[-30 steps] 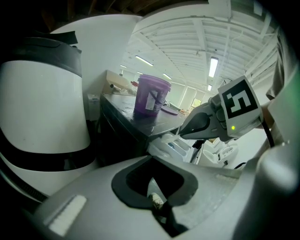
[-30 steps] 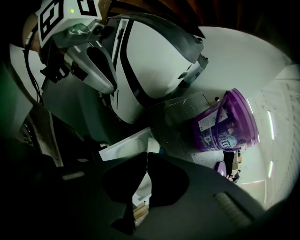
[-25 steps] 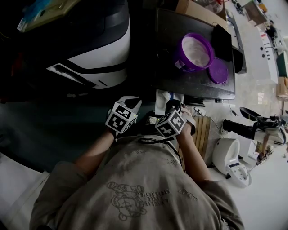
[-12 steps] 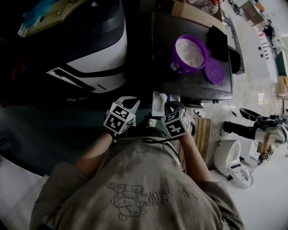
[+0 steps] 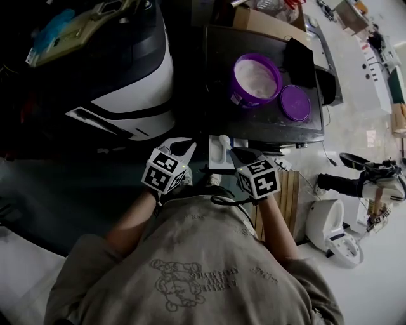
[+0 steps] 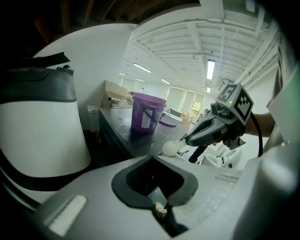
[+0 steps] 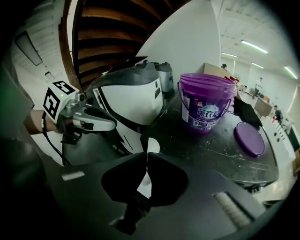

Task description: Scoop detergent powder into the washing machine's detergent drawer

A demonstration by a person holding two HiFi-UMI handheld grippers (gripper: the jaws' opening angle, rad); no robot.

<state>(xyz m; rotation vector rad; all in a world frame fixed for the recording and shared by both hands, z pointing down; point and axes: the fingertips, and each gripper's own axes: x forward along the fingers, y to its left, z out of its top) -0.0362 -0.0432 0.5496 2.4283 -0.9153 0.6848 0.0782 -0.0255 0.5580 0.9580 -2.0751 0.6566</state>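
Note:
A white and black washing machine [image 5: 127, 82] stands at the left, beside a dark table [image 5: 222, 108]. On the table sits an open purple bucket [image 5: 255, 79] of white powder, with its purple lid [image 5: 295, 103] lying next to it. My right gripper [image 5: 244, 155] is shut on a white scoop [image 7: 153, 146], whose bowl [image 5: 224, 140] pokes out at the table's near edge over a white box-like thing [image 5: 216, 159]. I cannot tell whether the bowl holds powder. My left gripper [image 5: 184, 149] hangs shut near the machine's front with nothing visibly held. No drawer is clearly visible.
A black object [image 5: 298, 60] and a cardboard box [image 5: 260, 19] are at the table's far side. To the right on the floor are wooden slats [image 5: 288, 184] and a white appliance [image 5: 330, 228]. White powder is spilled on the table top [image 7: 220, 145].
The view has shifted, so the machine and table sit further left. My right gripper turned a little, and the scoop's bowl now shows in front of it. The left gripper barely moved.

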